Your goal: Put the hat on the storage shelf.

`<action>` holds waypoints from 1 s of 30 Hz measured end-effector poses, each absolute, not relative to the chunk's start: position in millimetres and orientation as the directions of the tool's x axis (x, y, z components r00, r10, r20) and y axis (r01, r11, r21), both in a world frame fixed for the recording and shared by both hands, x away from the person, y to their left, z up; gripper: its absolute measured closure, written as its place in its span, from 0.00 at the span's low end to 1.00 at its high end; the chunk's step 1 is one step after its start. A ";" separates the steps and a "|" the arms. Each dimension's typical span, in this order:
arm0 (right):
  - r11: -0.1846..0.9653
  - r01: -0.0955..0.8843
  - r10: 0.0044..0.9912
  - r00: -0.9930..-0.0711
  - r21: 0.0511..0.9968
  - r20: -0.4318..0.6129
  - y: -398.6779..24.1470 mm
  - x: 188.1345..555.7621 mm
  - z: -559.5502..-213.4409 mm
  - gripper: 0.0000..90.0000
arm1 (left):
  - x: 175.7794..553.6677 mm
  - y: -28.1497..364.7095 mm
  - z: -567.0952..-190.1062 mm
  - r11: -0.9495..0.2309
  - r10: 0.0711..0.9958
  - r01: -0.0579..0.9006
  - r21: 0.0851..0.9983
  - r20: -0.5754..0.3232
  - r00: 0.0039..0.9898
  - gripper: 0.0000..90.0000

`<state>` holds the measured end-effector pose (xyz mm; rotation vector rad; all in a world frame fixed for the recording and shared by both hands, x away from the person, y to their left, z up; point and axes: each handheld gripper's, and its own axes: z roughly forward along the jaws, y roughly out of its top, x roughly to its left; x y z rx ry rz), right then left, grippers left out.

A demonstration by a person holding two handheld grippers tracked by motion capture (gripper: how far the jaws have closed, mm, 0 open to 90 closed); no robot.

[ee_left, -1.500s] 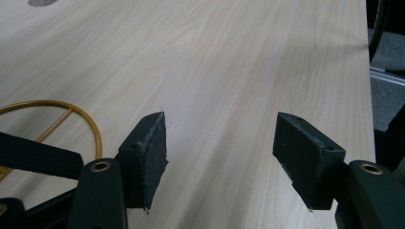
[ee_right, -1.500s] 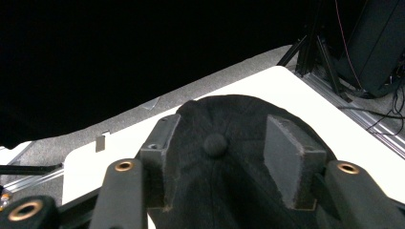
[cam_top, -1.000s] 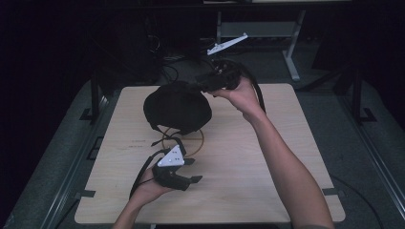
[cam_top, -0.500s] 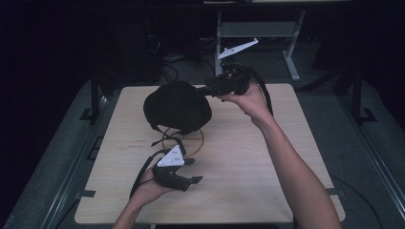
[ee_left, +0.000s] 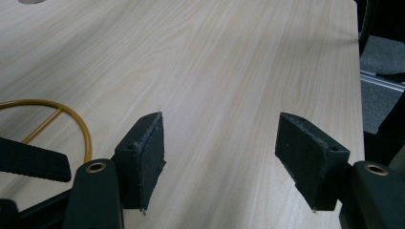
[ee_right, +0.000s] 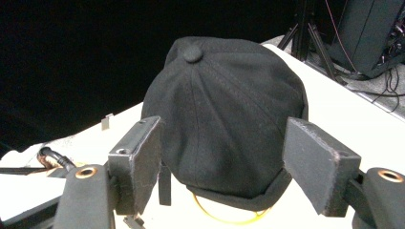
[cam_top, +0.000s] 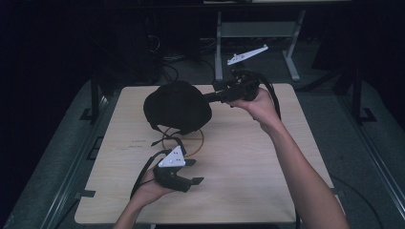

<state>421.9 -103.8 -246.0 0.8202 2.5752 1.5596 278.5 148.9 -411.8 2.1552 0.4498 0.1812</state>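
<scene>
While the black cap (ee_right: 224, 114) sits on its yellow stand (cam_top: 184, 140) at the worktop's (cam_top: 248, 162) far left, the right tool (cam_top: 215, 97), jaws just opened and clear of the cap, looks mid-release; the idle left tool (cam_top: 191, 171) gapes empty; next, withdraw without nudging it.

Left tool (cam_top: 190, 171) low and open; right tool (cam_top: 217, 97) outstretched, jaws just widened.

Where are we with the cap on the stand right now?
The black cap sits draped on the yellow wire stand, so the placing looks done. The right gripper is beside the cap; its jaws have just been opening and its pads stand clear of the cloth, so this looks like a release. The left gripper is open over bare table. Nothing obvious is left beyond pulling the right gripper clear.
</scene>
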 end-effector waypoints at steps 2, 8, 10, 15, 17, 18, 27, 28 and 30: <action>0.361 0.424 0.444 -0.861 0.830 0.246 -106.7 420.0 -247.1 0.32 | 278.5 148.9 -411.9 -0.528 0.385 0.252 0.811 -0.036 0.922 0.38; 0.355 0.428 0.450 -0.857 0.831 0.250 -115.2 415.3 -250.7 0.30 | 278.3 148.7 -411.6 -0.527 0.389 0.245 0.814 -0.025 0.921 0.38; 0.353 0.428 0.447 -0.858 0.832 0.252 -118.1 413.2 -252.9 0.30 | 278.4 148.5 -411.9 -0.528 0.389 0.245 0.813 -0.024 0.921 0.38; 0.357 0.440 0.449 -0.854 0.824 0.262 -126.2 407.9 -260.1 0.29 | 278.2 147.9 -412.4 -0.534 0.384 0.241 0.811 -0.022 0.923 0.37; 0.359 0.438 0.449 -0.855 0.824 0.259 -127.4 407.5 -261.1 0.29 | 278.2 147.9 -412.4 -0.530 0.386 0.242 0.813 -0.023 0.922 0.37; 0.358 0.441 0.452 -0.853 0.823 0.260 -130.1 406.5 -262.8 0.29 | 278.2 148.0 -412.3 -0.530 0.387 0.244 0.812 -0.024 0.922 0.37; 0.342 0.460 0.467 -0.840 0.820 0.276 -145.5 399.9 -272.3 0.27 | 277.2 146.6 -414.0 -0.530 0.395 0.248 0.811 -0.023 0.918 0.34; 0.342 0.461 0.470 -0.839 0.818 0.276 -146.7 399.4 -273.6 0.27 | 277.2 146.4 -413.4 -0.535 0.393 0.244 0.809 -0.018 0.919 0.34; 0.342 0.465 0.471 -0.837 0.817 0.279 -148.2 398.7 -274.6 0.27 | 277.0 146.2 -413.4 -0.534 0.394 0.245 0.809 -0.019 0.919 0.34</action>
